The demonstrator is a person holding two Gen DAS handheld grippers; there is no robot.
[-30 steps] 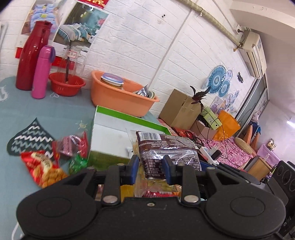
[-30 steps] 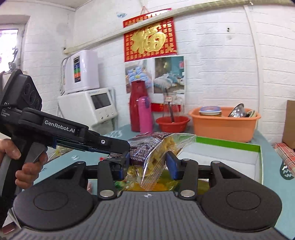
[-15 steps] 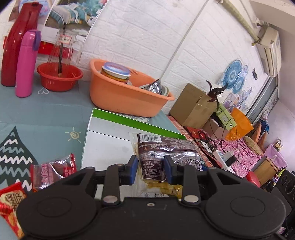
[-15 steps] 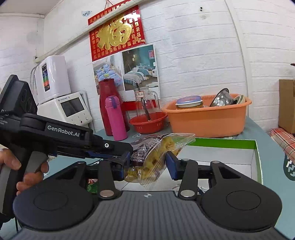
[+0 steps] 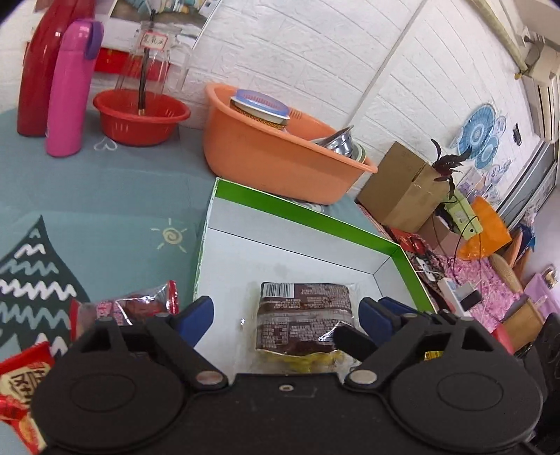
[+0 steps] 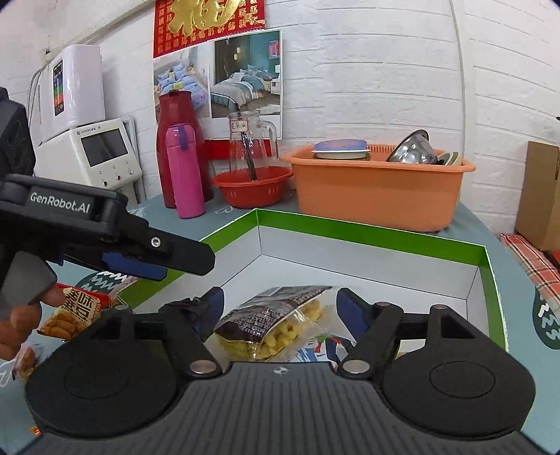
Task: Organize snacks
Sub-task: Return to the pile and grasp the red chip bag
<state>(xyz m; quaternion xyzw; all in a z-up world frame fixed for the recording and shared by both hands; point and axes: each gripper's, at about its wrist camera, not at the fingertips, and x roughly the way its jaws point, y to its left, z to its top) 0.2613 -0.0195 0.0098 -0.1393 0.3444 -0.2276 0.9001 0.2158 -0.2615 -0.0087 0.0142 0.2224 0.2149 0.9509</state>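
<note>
Our left gripper (image 5: pixel 283 316) and right gripper (image 6: pixel 276 308) are both opening wide, pads clear of the brown-and-clear snack packet (image 5: pixel 302 316) lying between them, long axis pointing away, inside the green-rimmed box (image 5: pixel 308 217).

You can read "GenRobot.AI" in pale letters on the black left gripper (image 6: pixel 150 257). The red wall banner (image 6: pixel 209 21) carries a gold Chinese character.

Glossy plastic snack packet (image 5: pixel 303 316)
</note>
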